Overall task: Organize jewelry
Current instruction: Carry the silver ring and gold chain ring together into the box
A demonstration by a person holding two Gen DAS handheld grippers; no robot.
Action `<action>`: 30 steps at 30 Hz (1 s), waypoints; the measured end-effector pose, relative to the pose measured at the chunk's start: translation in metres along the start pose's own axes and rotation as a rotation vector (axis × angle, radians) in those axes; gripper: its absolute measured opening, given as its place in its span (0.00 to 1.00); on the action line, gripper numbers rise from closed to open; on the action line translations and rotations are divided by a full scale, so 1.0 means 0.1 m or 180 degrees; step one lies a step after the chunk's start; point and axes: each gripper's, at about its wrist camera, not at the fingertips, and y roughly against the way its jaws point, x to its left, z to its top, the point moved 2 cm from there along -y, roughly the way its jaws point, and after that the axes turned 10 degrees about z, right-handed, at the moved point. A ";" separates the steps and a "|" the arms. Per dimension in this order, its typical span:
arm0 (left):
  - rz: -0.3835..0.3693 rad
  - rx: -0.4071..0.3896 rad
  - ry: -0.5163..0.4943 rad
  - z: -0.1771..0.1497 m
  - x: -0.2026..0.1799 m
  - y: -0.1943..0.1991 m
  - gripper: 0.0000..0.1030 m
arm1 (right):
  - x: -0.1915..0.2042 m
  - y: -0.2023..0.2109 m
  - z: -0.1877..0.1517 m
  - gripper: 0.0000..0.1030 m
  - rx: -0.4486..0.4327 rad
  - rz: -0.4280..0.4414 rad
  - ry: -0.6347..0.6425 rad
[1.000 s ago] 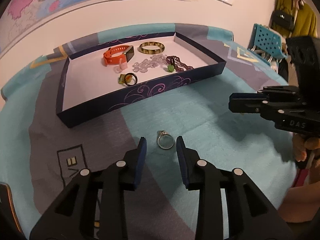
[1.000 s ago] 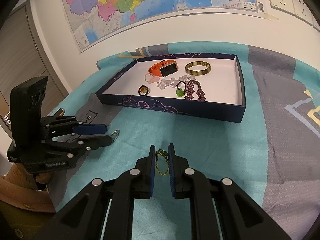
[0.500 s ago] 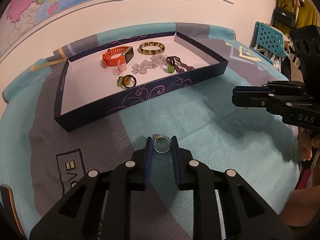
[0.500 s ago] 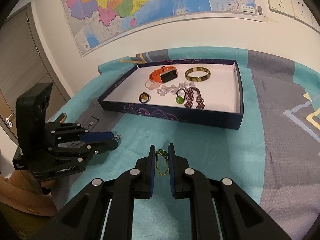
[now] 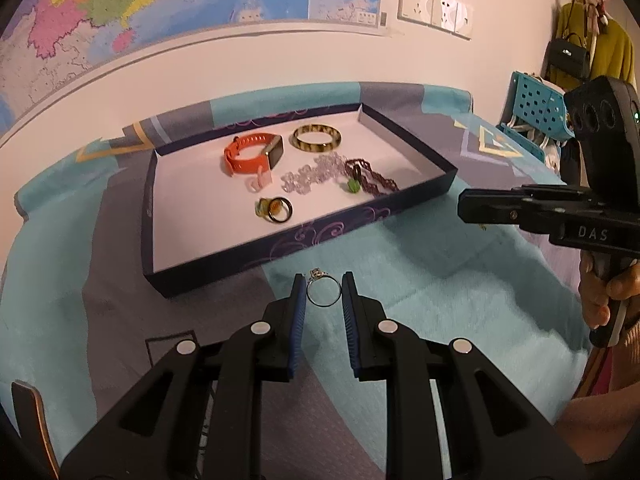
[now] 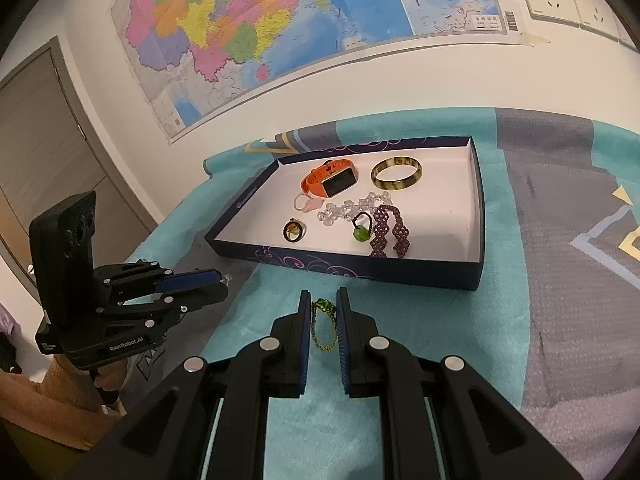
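Note:
My left gripper [image 5: 323, 292] is shut on a silver ring [image 5: 323, 291] and holds it above the cloth, in front of the navy tray [image 5: 328, 232]. My right gripper [image 6: 323, 312] is shut on a gold chain with a green bead [image 6: 323, 326], in front of the same tray [image 6: 360, 272]. In the tray lie an orange watch [image 5: 250, 155], a brown bangle [image 5: 317, 139], a clear bead string [image 5: 310, 172], a dark woven bracelet [image 5: 370, 180] and a black ring [image 5: 278, 209]. The left gripper also shows in the right wrist view [image 6: 216, 284], and the right gripper in the left wrist view [image 5: 464, 206].
A teal and grey cloth [image 5: 420, 300] covers the table. A map [image 6: 260, 20] and wall sockets [image 5: 434, 8] are on the wall behind. A blue perforated basket [image 5: 536, 110] and hanging bags [image 5: 568, 56] stand at the far right. A door [image 6: 36, 140] is at left.
My left gripper closed on the silver ring and lifted it toward the tray. My right gripper kept hold of the gold chain and also rose and moved toward the tray.

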 end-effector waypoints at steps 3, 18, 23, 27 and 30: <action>0.0004 -0.0021 0.0019 0.04 0.03 0.00 0.18 | 0.02 0.00 0.05 0.11 -0.0016 -0.0007 0.0036; 0.0048 -0.0140 0.0073 0.27 0.09 -0.05 0.18 | 0.00 -0.12 0.33 0.11 -0.0074 -0.0031 0.0131; 0.0056 -0.0153 0.0084 0.32 0.10 -0.09 0.18 | 0.01 -0.16 0.39 0.10 -0.0071 -0.0022 0.0155; 0.0059 -0.0156 0.0083 0.34 0.11 -0.11 0.18 | 0.01 -0.20 0.44 0.11 -0.0059 -0.0018 0.0171; 0.0063 -0.0158 0.0090 0.35 0.11 -0.11 0.18 | 0.01 -0.22 0.46 0.11 -0.0061 -0.0008 0.0184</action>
